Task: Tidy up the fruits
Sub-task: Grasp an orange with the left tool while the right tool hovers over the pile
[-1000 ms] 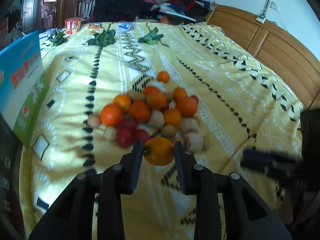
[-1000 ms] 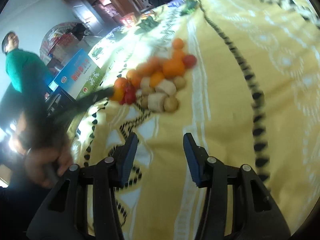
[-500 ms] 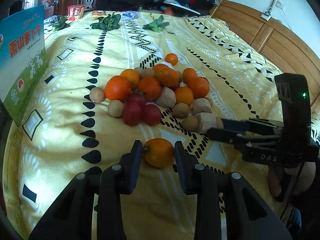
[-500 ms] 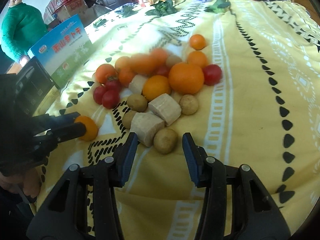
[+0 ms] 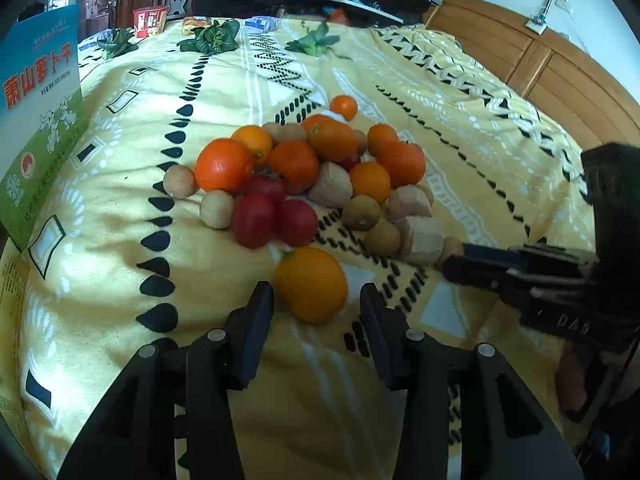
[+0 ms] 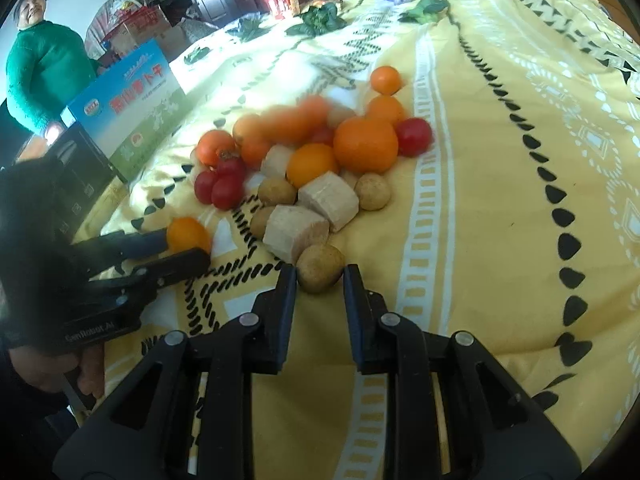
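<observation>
A heap of oranges, red tomatoes, small brown round fruits and beige cut chunks (image 5: 304, 168) lies mid-bed on the yellow patterned bedspread (image 5: 460, 128). One orange (image 5: 311, 282) rests on the cloth just in front of the heap. It sits between the fingers of my left gripper (image 5: 316, 294), whose jaws are opening, with a gap on each side. At the heap's near right edge my right gripper (image 6: 319, 276) is shut on a small brown round fruit (image 6: 320, 267), pads pressing both its sides. The right wrist view also shows the left gripper (image 6: 192, 246) around the orange (image 6: 188, 234).
A blue and green carton (image 5: 36, 120) stands at the bed's left edge. Leafy greens (image 5: 208, 38) and snack packets (image 5: 150, 20) lie at the far end before a heap of clothes. A wooden headboard (image 5: 540, 60) runs along the right. A person in a green sweater (image 6: 44, 68) stands at the left.
The left jaws have spread off the orange, which now lies on the bedspread. The right gripper came down to the heap's edge and closed on the small brown fruit.
</observation>
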`<state>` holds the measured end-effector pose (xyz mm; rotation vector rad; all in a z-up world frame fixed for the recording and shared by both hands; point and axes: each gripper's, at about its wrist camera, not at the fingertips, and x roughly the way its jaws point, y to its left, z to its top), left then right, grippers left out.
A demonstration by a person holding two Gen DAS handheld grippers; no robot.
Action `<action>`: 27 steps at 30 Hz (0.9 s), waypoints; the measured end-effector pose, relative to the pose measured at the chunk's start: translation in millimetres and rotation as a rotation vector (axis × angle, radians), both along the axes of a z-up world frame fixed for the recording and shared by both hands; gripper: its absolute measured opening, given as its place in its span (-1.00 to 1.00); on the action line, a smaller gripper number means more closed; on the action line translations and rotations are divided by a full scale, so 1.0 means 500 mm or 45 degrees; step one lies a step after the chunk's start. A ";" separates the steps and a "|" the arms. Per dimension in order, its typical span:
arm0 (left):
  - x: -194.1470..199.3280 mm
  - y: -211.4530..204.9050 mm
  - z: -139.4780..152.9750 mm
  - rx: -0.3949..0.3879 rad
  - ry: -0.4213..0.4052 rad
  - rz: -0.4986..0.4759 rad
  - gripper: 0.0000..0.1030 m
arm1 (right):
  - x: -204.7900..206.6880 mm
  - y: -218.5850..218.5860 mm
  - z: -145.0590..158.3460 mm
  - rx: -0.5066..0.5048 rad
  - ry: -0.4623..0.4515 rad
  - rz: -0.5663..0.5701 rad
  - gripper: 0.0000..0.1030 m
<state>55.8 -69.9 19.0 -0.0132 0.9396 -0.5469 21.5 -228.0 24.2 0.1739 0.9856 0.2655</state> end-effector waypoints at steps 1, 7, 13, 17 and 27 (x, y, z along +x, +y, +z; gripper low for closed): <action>0.001 -0.003 0.000 -0.001 0.000 0.000 -0.10 | 0.000 0.000 0.000 0.003 -0.005 -0.002 -0.48; 0.020 -0.016 -0.009 -0.001 0.026 0.017 -0.11 | 0.014 -0.004 -0.007 -0.001 -0.003 -0.034 -0.48; 0.032 -0.021 -0.015 0.011 0.029 0.032 -0.26 | 0.028 -0.009 -0.022 0.028 0.003 -0.032 -0.40; 0.031 -0.014 -0.014 -0.007 0.028 0.044 -0.30 | 0.026 -0.012 -0.021 0.041 -0.004 -0.031 -0.46; 0.023 -0.008 -0.014 -0.016 0.029 0.046 -0.30 | 0.033 -0.002 -0.021 -0.001 -0.009 -0.008 -0.40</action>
